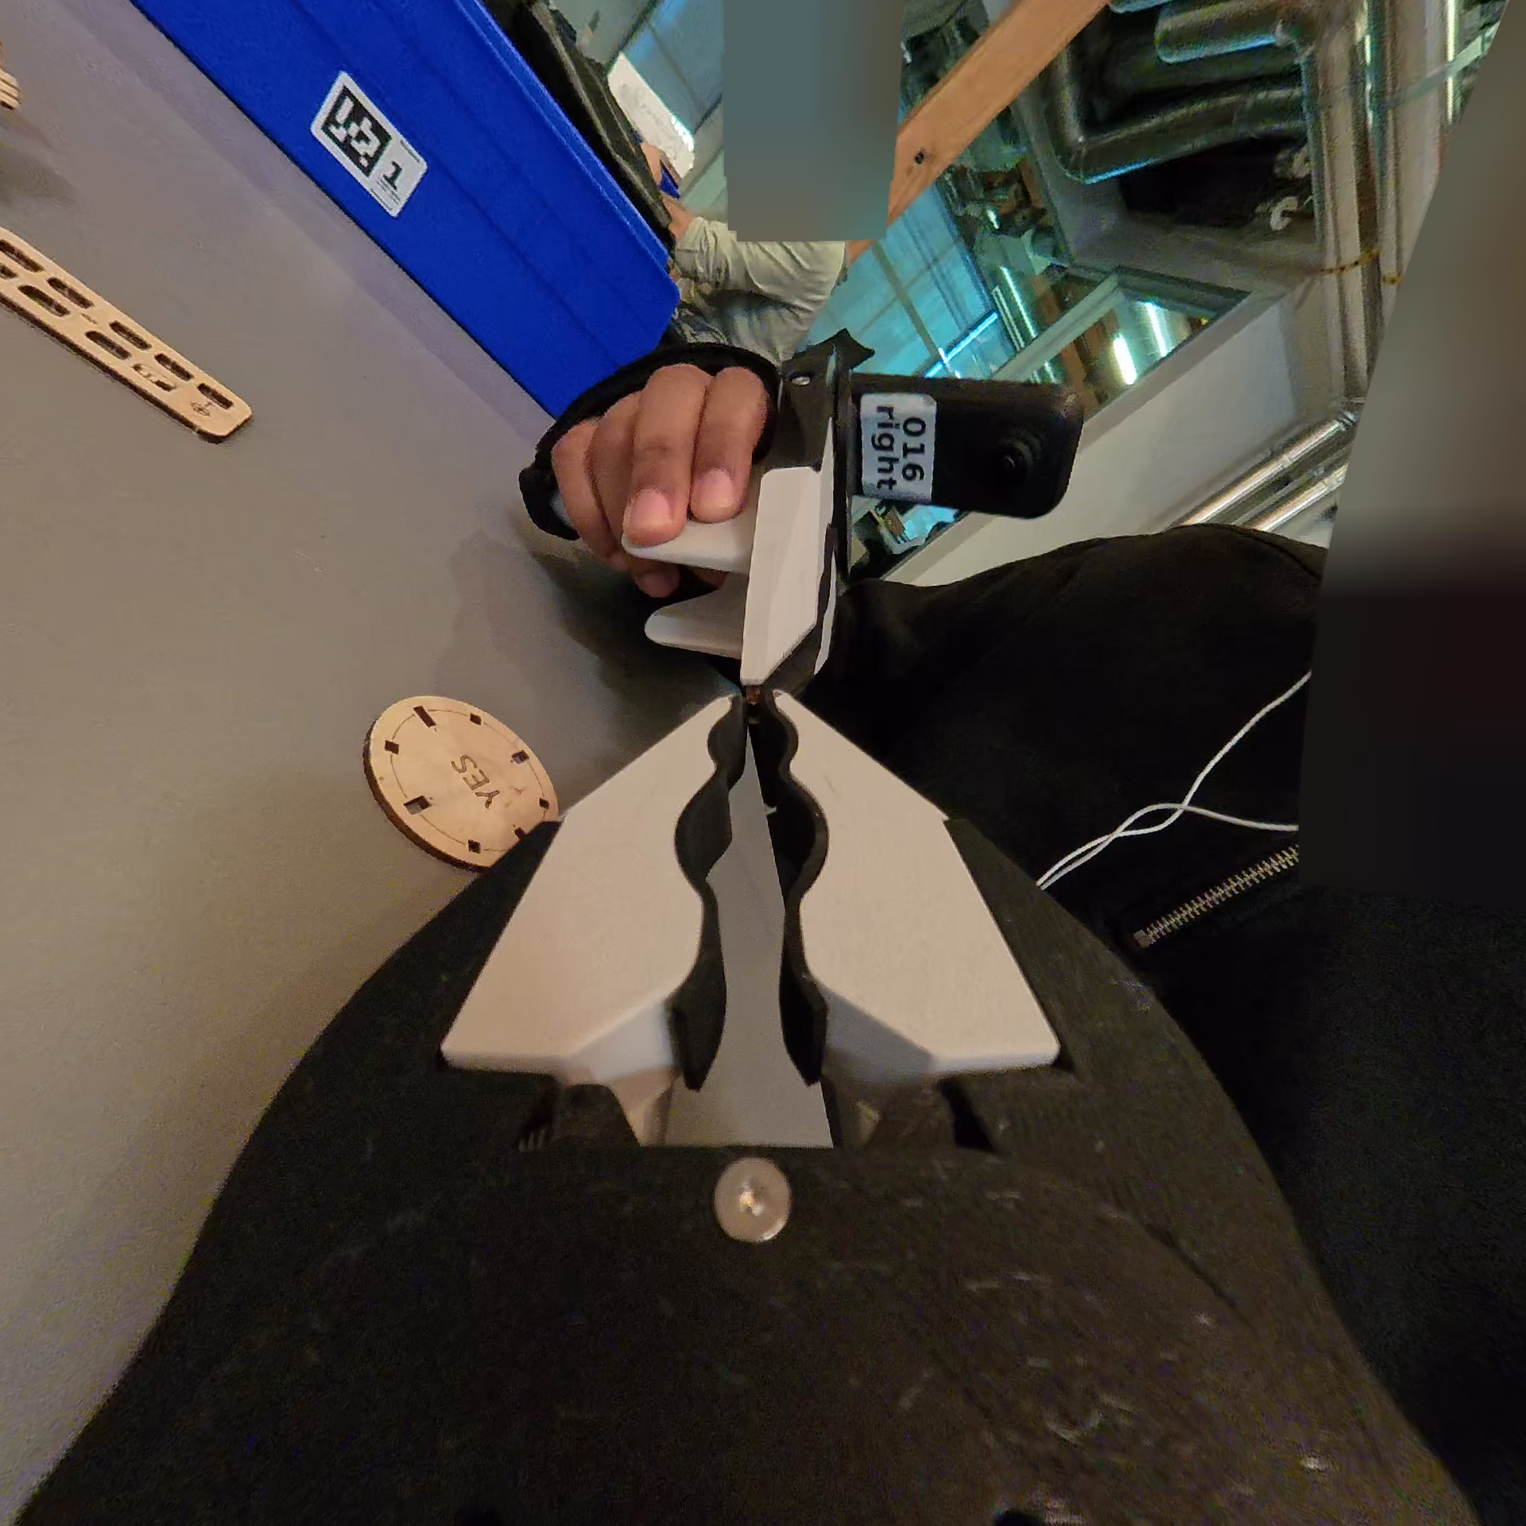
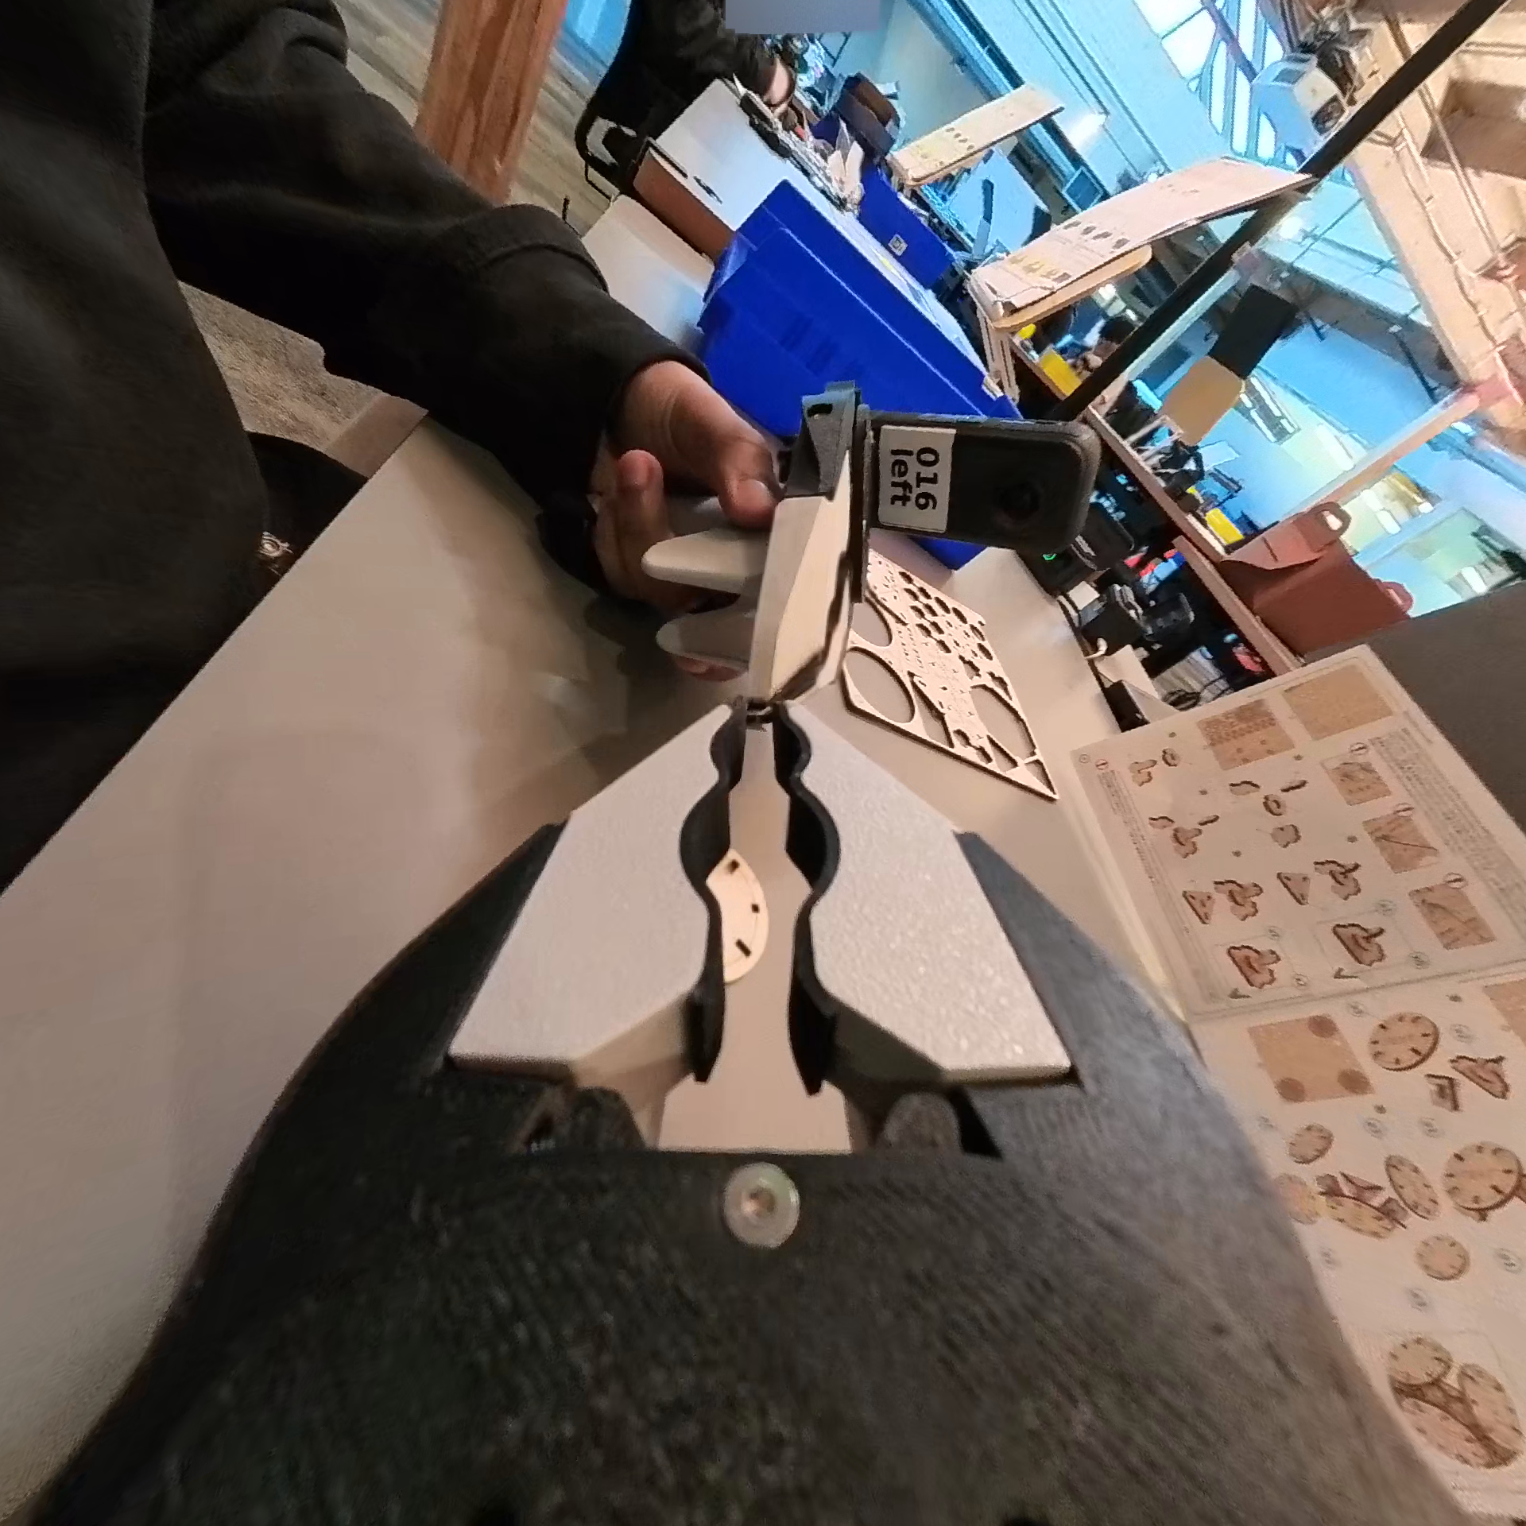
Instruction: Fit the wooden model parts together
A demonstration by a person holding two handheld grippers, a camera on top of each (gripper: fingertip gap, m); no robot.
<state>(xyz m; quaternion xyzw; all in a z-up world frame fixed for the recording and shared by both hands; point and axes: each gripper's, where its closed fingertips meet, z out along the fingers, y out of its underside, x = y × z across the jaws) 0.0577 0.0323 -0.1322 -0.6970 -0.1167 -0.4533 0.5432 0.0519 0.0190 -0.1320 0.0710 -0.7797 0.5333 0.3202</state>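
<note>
- Left wrist view: the left tool (image 1: 753, 702) is clenched, its tips pinching a tiny brown piece (image 1: 751, 695) tip to tip with the right tool (image 1: 764, 673), above the grey surface (image 1: 248, 578). With so little of the piece gripped, it could slip and drop near the wooden disc (image 1: 458, 780).
- Right wrist view: the right tool (image 2: 753, 712) also grasps the small piece (image 2: 755, 708). Any twist between the tools could snap it or flick it toward the cut-out wooden sheet (image 2: 950, 685) and instruction sheet (image 2: 1321, 826).
</note>
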